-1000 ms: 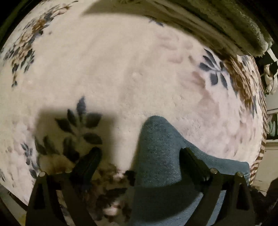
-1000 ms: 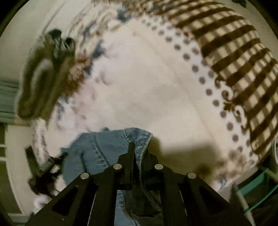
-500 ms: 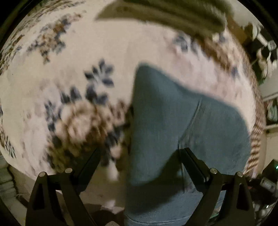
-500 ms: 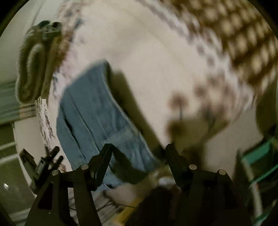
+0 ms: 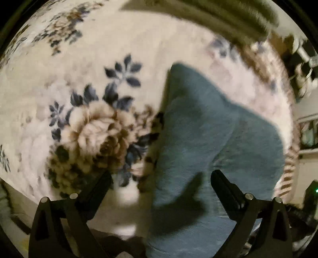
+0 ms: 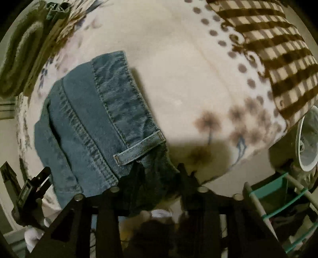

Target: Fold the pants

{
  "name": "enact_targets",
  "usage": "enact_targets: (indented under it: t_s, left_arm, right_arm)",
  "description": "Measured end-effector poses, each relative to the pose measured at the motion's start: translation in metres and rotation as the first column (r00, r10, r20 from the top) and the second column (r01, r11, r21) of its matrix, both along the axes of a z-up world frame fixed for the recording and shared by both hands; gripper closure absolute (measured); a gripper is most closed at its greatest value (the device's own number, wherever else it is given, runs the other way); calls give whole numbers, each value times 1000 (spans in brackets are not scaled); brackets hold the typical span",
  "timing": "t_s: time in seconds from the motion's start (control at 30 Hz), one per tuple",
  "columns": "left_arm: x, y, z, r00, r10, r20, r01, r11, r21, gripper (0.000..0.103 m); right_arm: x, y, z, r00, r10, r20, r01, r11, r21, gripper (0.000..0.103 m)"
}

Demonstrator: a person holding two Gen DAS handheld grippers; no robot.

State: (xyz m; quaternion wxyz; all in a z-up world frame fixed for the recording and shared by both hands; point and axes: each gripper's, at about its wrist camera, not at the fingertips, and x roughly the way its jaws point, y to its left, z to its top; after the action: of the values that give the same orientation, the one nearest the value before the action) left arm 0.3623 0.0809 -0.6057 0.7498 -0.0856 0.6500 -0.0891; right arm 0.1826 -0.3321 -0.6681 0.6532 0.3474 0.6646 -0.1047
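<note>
Blue denim pants (image 5: 208, 139) lie folded on a cream floral blanket (image 5: 89, 69). In the left wrist view they fill the lower right, running under my right fingertip. My left gripper (image 5: 161, 180) is open above the pants' left edge and holds nothing. In the right wrist view the pants (image 6: 95, 123) lie at the left with the waistband and a belt loop (image 6: 139, 148) showing. My right gripper (image 6: 159, 172) is open over the waistband corner, the denim lying between its fingers.
A rolled olive-green towel (image 5: 218, 15) lies at the blanket's far edge, also in the right wrist view (image 6: 21, 45). A brown checked border (image 6: 268, 49) marks the blanket's right side. A teal wire rack (image 6: 278, 198) and a white fan (image 6: 308, 139) stand beyond the bed edge.
My right gripper opened and let go of the waistband, which now lies flat on the blanket. Both grippers pulled back, so more of the folded pants shows.
</note>
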Motion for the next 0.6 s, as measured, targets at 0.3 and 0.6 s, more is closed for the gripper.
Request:
enact_targets:
  t_s: [0.3,0.6]
  left_arm:
    - [50,-9,2,996,83,10,-83,995,-49,2]
    - [102,-15,-17,999,33,17,-32,997,-68,79]
  right_arm:
    - [44,22,68,973,62,222,-53,997,-47,32]
    - [134,48,41,965,182,190,-162,980,-116,31]
